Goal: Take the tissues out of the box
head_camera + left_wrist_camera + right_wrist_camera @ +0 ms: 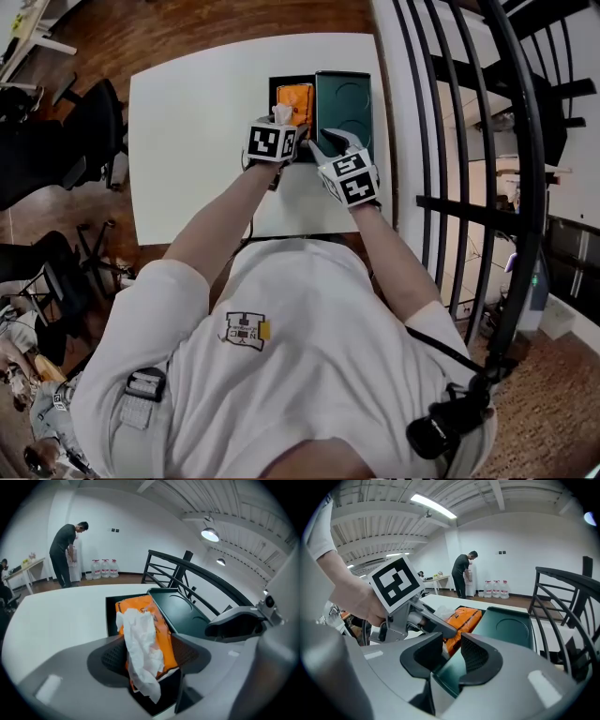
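Note:
A black box (281, 86) sits on the white table (197, 112) with an orange tissue pack (161, 623) inside it, and its dark green lid (343, 108) lies open on the right. A white tissue (140, 644) sticks up out of the pack. My left gripper (149, 656) hangs over the pack with its jaws wide apart on either side of the tissue, and the pads do not press on it. My right gripper (452, 660) is at the lid's near left corner, its jaws narrow with the lid's edge between them.
A black metal railing (441, 141) runs along the table's right side. Office chairs (89, 127) stand on the wooden floor to the left. Far behind the table, a person (65, 555) stands by several water bottles (104, 568).

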Action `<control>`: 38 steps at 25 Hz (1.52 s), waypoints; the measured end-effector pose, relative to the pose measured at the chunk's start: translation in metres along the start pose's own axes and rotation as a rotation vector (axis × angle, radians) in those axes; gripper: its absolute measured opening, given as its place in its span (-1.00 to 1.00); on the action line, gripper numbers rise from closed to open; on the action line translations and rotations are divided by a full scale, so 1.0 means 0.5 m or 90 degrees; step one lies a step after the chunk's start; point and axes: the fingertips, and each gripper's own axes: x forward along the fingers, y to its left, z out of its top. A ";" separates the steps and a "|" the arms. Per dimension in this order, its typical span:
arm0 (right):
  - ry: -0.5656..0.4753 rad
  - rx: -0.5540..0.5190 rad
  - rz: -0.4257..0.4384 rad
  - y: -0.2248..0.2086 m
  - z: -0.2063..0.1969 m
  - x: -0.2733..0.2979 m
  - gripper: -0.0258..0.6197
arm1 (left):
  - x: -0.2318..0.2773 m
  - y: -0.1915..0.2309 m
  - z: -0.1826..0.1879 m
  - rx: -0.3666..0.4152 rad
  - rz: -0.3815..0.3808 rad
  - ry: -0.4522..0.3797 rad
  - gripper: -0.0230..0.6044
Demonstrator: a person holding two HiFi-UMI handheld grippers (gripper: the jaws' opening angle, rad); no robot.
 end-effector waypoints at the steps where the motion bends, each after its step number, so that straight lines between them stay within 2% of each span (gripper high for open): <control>1: 0.001 0.001 0.000 -0.001 -0.001 -0.001 -0.56 | -0.002 -0.001 0.000 -0.001 -0.002 -0.002 -0.05; 7: -0.001 0.001 0.006 0.006 -0.004 0.001 -0.56 | -0.019 -0.002 0.008 -0.016 -0.016 -0.028 -0.09; 12: -0.027 -0.010 0.015 0.020 0.027 -0.006 -0.57 | -0.069 -0.006 0.038 -0.016 -0.018 -0.075 -0.09; 17: -0.064 -0.036 0.052 0.080 0.080 0.004 -0.58 | -0.163 0.031 0.074 -0.018 0.015 -0.141 -0.09; 23: -0.073 -0.093 0.113 0.206 0.134 0.049 -0.62 | -0.258 0.119 0.049 -0.048 0.062 -0.179 -0.09; 26: -0.051 -0.106 0.132 0.272 0.131 0.092 -0.62 | -0.281 0.182 0.005 -0.065 0.070 -0.173 -0.09; 32: 0.006 -0.123 0.151 0.369 0.106 0.187 -0.63 | -0.277 0.301 -0.092 -0.085 0.088 -0.127 -0.09; 36: 0.050 -0.115 0.147 0.380 0.044 0.207 -0.64 | -0.228 0.289 -0.145 -0.092 0.048 -0.090 -0.09; 38: 0.071 -0.108 0.133 0.377 0.020 0.217 -0.65 | -0.206 0.302 -0.170 -0.079 0.057 -0.069 -0.09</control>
